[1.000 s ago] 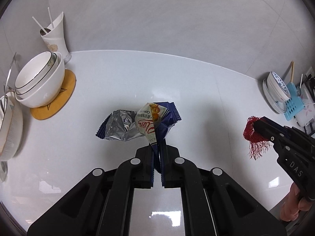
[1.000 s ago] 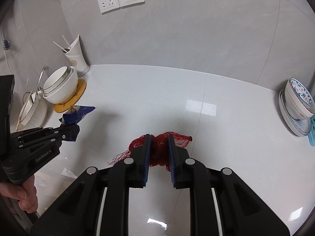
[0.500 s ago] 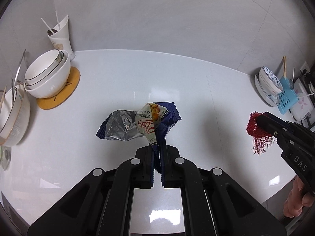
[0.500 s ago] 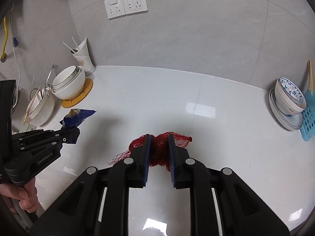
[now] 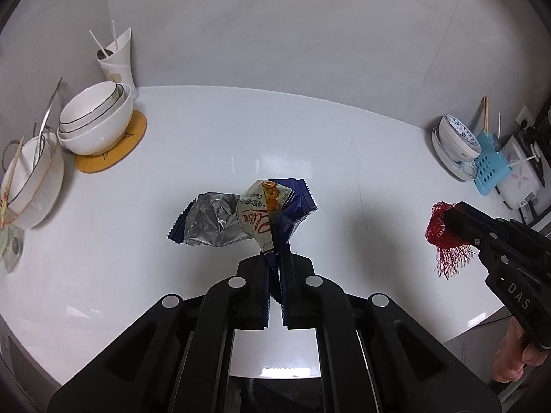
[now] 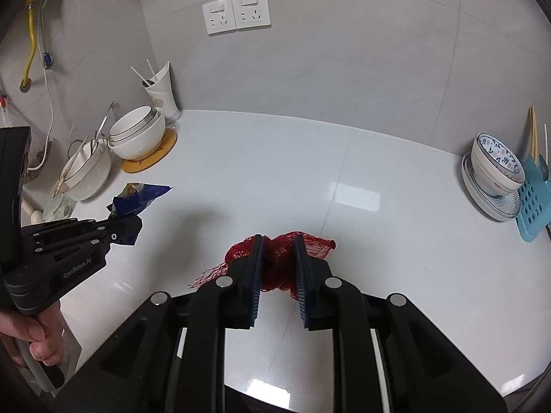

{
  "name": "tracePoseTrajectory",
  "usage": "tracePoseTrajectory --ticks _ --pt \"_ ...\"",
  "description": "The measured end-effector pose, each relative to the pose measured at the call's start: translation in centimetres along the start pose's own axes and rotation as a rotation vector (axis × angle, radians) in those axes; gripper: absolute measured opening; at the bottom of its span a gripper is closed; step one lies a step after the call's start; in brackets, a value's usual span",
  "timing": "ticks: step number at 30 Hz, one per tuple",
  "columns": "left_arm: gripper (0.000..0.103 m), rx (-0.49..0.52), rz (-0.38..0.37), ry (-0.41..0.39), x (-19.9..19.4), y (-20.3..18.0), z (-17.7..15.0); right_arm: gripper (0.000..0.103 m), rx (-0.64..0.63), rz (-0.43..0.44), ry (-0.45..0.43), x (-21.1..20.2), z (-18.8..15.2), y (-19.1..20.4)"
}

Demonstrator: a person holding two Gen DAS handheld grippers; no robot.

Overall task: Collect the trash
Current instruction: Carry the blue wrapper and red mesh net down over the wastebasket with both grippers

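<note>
Trash is held in both tools above the white tabletop (image 5: 213,137). The left tool (image 5: 275,275) has its jaws pressed together on a crumpled blue snack wrapper (image 5: 272,213), whose silver inside faces left and whose printed side twists upward; the wrapper hangs clear of the tabletop and throws a shadow on it. In the right wrist view the same wrapper (image 6: 137,199) sticks out of the left tool (image 6: 132,230) at the left edge, with a hand (image 6: 31,330) gripping the handle below. The right tool (image 6: 279,258) pinches a bunched red mesh net (image 6: 279,265), with loose threads trailing to the left of the jaws. Seen from the left wrist, that net (image 5: 444,230) dangles from the right tool (image 5: 451,220) near the tabletop's right edge. Stacked white bowls (image 5: 96,120) sit on a yellow mat (image 5: 127,144) at the back left, beside a white cup (image 5: 117,58) holding sticks. A patterned bowl (image 6: 496,168) rests on plates at the right, next to a blue rack (image 6: 533,206).
</note>
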State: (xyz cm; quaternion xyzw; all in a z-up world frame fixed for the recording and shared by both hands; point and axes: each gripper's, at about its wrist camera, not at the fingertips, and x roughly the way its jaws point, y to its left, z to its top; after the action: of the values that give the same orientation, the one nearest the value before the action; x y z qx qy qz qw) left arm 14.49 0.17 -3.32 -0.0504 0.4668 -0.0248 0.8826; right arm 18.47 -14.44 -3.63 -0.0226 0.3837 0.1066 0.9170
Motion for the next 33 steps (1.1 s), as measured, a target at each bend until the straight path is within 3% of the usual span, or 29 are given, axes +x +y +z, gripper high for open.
tracePoseTrajectory --ticks 33 --pt "0.003 -0.03 0.0 0.019 -5.7 -4.2 -11.6 0.017 -0.013 0.077 -0.007 -7.7 -10.4 -0.1"
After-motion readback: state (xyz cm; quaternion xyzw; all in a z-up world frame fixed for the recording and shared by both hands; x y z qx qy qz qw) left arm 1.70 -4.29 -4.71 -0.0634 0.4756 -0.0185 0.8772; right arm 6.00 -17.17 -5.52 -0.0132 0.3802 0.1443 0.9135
